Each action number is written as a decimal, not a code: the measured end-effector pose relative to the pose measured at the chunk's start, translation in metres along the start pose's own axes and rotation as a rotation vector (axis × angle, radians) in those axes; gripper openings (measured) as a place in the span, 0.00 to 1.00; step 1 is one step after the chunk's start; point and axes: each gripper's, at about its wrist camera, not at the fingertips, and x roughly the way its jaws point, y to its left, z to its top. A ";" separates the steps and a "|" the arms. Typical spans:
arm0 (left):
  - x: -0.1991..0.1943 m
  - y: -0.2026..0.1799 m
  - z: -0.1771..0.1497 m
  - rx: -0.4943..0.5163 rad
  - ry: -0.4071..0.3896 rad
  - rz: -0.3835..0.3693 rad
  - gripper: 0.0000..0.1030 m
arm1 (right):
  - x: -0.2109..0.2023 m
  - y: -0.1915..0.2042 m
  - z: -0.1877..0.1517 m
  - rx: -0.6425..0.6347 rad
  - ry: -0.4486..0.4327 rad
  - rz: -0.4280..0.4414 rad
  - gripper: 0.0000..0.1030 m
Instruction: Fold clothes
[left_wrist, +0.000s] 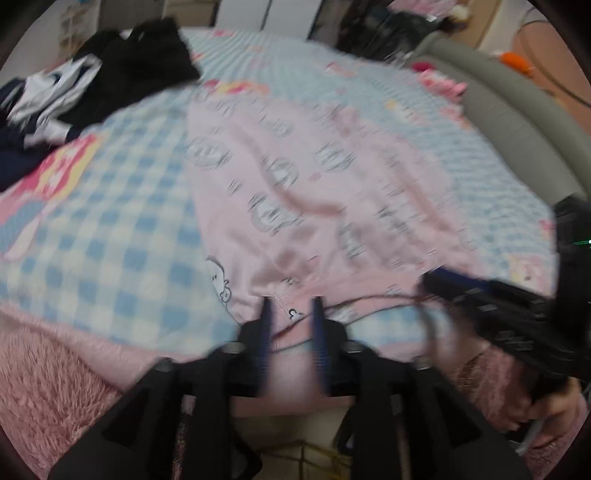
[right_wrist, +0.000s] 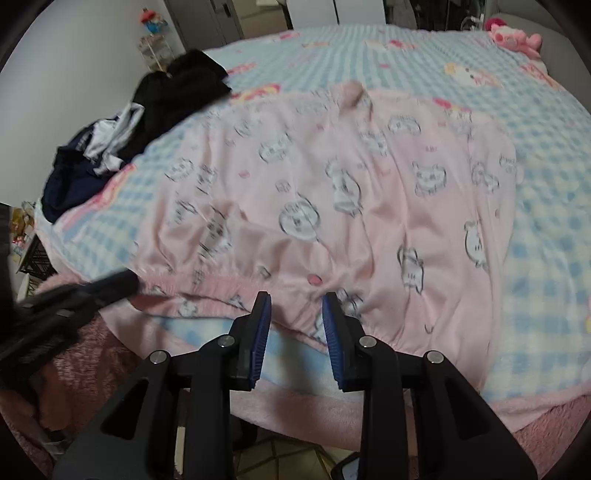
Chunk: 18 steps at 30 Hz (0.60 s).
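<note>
Bed (right_wrist: 535, 229) carries my pajamas (right_wrist: 332, 192), waistband crosswise at 12 o'clock; right gripper (right_wrist: 295, 310) nearer, left gripper (left_wrist: 290, 314) beside, both released.

Bed (right_wrist: 424, 48): covered by a blue-and-white check blanket (right_wrist: 546, 258) with pink cartoon prints; a fuzzy pink layer (left_wrist: 48, 387) shows along the near edge.

Lying on the blanket:
- Pink garment (right_wrist: 332, 206) with white bear print, spread flat across the middle, elastic hem at the near edge.
- Black garment (right_wrist: 177, 92), crumpled, far left.
- Navy-and-white clothes (right_wrist: 92, 155), heaped just nearer than the black one and touching it.
- Pink plush toy (right_wrist: 513, 37), far right corner.
</note>
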 end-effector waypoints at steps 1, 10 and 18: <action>0.003 0.000 -0.002 0.003 0.010 0.022 0.34 | 0.000 0.004 0.000 -0.008 0.004 0.015 0.28; -0.003 0.014 -0.017 -0.017 0.011 0.053 0.31 | 0.017 0.049 0.002 -0.111 0.040 0.084 0.36; 0.005 0.018 -0.008 -0.033 0.010 0.029 0.30 | 0.045 0.060 -0.005 -0.141 0.110 0.022 0.36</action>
